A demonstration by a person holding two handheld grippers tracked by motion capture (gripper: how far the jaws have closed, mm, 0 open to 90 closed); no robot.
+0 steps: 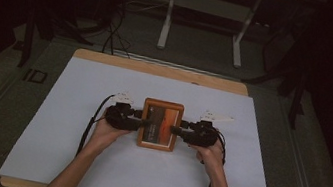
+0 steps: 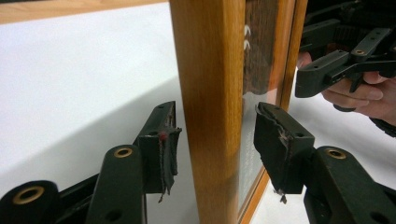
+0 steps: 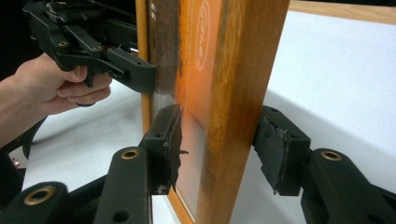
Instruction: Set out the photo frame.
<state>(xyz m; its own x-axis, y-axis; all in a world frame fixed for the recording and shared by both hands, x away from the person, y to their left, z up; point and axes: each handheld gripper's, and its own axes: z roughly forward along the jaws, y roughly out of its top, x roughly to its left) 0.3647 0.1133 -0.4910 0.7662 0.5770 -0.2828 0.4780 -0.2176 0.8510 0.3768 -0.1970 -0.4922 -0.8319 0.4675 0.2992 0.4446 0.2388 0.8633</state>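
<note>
A wooden picture frame [image 1: 161, 123] with a dark orange picture under glass lies level over the middle of the white sheet. My left gripper [image 1: 143, 117] meets its left edge and my right gripper [image 1: 176, 129] its right edge. In the left gripper view the frame's edge [image 2: 210, 70] stands between the jaws of the left gripper [image 2: 215, 135], with a thin gap at each pad. In the right gripper view the right gripper [image 3: 217, 135] straddles the opposite edge [image 3: 243, 56] the same way, its pads close to the wood and the glass. Both grippers are open around the frame.
The white sheet [image 1: 92, 163] covers most of a wooden table [image 1: 158, 68]. Cables trail from both grippers toward the near edge. Beyond the table are a dark floor with cables [image 1: 113, 34] and the white legs of a desk [image 1: 167, 17].
</note>
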